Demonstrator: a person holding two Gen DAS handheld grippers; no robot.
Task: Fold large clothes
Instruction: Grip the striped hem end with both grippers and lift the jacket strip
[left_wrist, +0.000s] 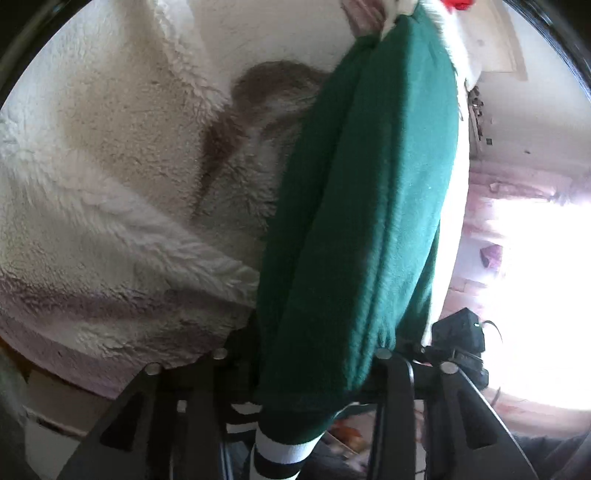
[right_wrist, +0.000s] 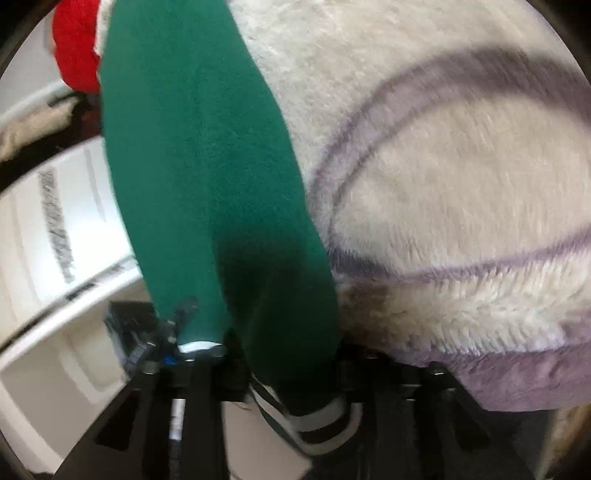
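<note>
The soft, floppy green sleeve (left_wrist: 354, 206) hangs right of the big fluffy cream coat (left_wrist: 110, 206), its striped cuff (left_wrist: 280, 454) sits between each gripper's jaws, grip unclear, so that firm cuff looks best to pinch.

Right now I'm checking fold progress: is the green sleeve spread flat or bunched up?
Bunched. The green sleeve hangs as a narrow, creased tube, its striped cuff down between the gripper fingers, in front of a cream fleece.

Both wrist cams sit v. close, angled down along a green sleeve (left_wrist: 354, 206) (right_wrist: 221, 206), sharing cream fleece (left_wrist: 122, 177) (right_wrist: 443, 177).
</note>
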